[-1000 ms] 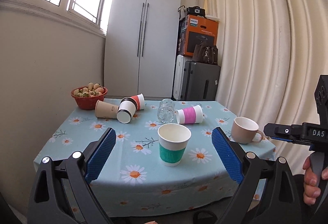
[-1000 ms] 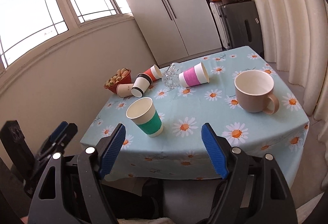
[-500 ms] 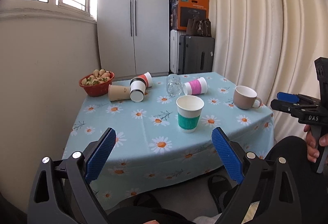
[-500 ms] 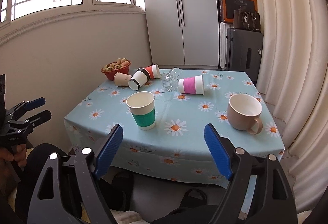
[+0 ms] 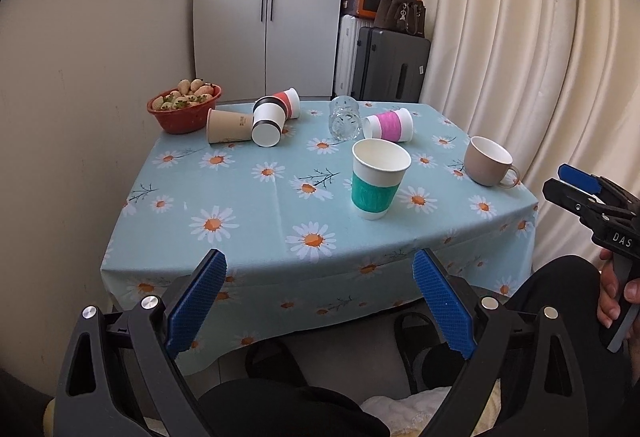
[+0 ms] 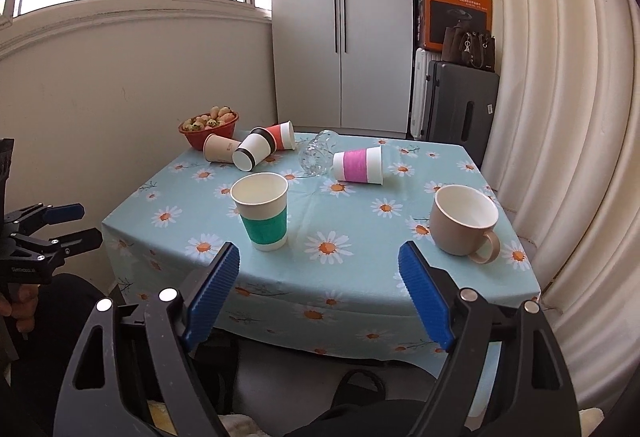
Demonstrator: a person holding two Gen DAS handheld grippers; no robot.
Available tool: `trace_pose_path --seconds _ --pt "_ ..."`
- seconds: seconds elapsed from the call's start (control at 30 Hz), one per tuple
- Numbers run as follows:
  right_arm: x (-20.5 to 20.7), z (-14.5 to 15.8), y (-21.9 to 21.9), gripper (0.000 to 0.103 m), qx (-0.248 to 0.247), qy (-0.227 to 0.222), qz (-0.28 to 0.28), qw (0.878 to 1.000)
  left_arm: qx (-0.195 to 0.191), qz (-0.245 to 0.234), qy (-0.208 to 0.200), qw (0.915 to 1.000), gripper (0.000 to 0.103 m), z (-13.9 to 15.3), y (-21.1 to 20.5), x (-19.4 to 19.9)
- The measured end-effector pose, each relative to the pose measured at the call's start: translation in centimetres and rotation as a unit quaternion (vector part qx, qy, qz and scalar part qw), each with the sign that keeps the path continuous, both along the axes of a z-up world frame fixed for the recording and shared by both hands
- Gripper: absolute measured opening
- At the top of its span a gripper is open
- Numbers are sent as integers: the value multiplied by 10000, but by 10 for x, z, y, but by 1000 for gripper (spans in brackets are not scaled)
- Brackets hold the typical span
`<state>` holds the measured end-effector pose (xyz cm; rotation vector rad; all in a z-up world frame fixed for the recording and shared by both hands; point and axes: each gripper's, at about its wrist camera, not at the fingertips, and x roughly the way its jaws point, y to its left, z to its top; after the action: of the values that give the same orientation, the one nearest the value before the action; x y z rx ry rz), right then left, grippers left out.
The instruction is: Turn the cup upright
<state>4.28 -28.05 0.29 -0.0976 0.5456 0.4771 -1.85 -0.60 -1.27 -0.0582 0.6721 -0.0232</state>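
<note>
tablecloth (image 5: 256, 205): pale blue, white-orange daisies | upright cup (image 5: 378, 179): white, teal band | bowl (image 5: 182, 117): red

Left gripper (image 5: 318, 303): black plastic frame with triangular cutouts, silver round screws, blue ribbed finger pads (image 5: 196, 303). Right gripper (image 6: 319, 297): same build, white "DAS" lettering on its body in the left view. Bare-skinned hand (image 5: 616, 295) on the handle. Black trousers (image 5: 288, 413) below.

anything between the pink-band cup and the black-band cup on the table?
Yes: a clear glass lying on its side sits between the pink-band cup and the black-band cup. Both wrist views show it.
</note>
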Motion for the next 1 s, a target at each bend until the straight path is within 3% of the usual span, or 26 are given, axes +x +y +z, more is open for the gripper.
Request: trace_pose_path --seconds 0.7,1.0 --pt "4 -3 5 83 79 211 122 9997 79 95 126 9998 92 -2 -6 6" --pt "6 -4 8 83 42 224 146 9996 -61 40 119 9999 92 -3 -4 6"
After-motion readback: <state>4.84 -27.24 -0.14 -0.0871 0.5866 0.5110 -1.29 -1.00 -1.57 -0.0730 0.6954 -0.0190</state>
